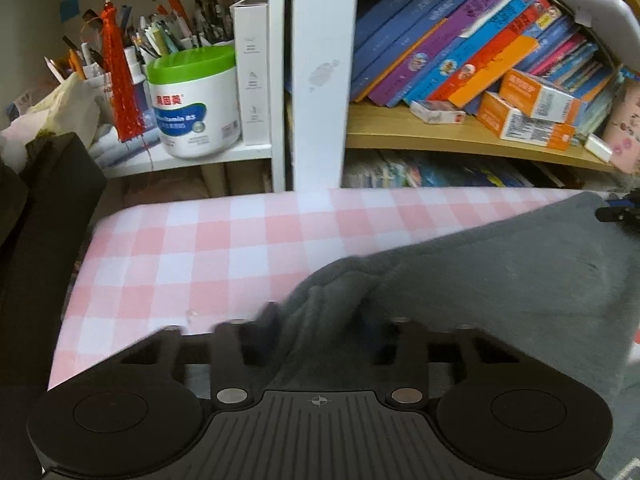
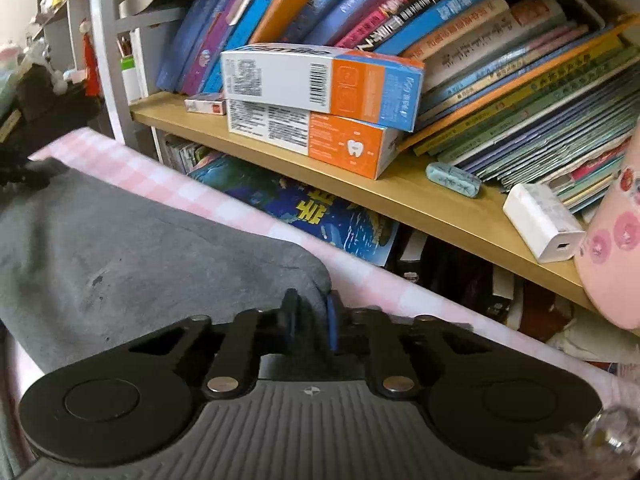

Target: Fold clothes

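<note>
A grey garment (image 1: 500, 280) lies on the pink and white checked table (image 1: 208, 248). In the left wrist view my left gripper (image 1: 316, 320) is shut on a bunched edge of the garment, and the cloth drapes over and between its fingers. In the right wrist view my right gripper (image 2: 312, 316) is shut on a rounded corner of the same grey garment (image 2: 140, 256), which spreads to the left over the checked table (image 2: 256, 216). The other gripper's black tip (image 1: 616, 212) shows at the right edge of the left wrist view.
A wooden shelf (image 1: 460, 140) behind the table holds leaning books and orange boxes (image 2: 320, 108). A white tub with a green lid (image 1: 196, 104), pens and a red tassel stand at the left. A white charger (image 2: 540, 228) and a pink container (image 2: 616, 232) sit on the shelf at the right.
</note>
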`<action>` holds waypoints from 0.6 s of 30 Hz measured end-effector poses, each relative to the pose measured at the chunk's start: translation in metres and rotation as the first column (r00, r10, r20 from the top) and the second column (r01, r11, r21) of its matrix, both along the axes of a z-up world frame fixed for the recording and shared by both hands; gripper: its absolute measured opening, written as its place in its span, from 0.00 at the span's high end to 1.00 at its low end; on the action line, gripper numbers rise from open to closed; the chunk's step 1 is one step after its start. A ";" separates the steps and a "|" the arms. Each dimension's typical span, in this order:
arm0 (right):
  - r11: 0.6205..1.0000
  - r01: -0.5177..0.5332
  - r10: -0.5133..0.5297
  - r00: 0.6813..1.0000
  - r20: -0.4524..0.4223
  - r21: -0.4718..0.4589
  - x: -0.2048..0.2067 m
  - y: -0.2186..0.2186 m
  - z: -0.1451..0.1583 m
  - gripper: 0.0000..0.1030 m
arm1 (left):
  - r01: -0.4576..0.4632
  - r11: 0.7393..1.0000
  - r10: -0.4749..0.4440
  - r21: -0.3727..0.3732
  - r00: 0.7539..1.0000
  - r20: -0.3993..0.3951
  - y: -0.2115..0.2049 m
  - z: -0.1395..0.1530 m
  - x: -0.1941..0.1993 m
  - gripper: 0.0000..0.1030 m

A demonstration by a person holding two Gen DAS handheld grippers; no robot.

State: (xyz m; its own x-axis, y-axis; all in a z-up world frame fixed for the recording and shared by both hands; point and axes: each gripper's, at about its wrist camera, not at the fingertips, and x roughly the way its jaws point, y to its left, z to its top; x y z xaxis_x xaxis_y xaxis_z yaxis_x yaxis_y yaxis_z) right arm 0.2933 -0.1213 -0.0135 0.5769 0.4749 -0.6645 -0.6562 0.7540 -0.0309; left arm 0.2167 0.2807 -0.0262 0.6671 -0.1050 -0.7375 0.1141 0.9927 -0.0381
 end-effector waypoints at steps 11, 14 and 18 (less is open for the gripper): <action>0.999 0.036 -0.039 0.954 0.299 0.017 -0.113 -0.024 0.053 0.89 | -0.036 0.996 0.014 0.082 0.967 0.252 -0.034 0.050 -0.091 0.81; 0.999 0.028 -0.038 0.937 0.347 0.035 -0.156 -0.040 0.067 0.89 | -0.029 0.997 0.002 0.077 0.946 0.325 -0.038 0.067 -0.133 0.81; 1.000 0.000 -0.010 0.923 0.385 0.025 -0.223 -0.062 0.073 0.89 | -0.005 0.997 -0.024 0.074 0.924 0.382 -0.043 0.078 -0.187 0.81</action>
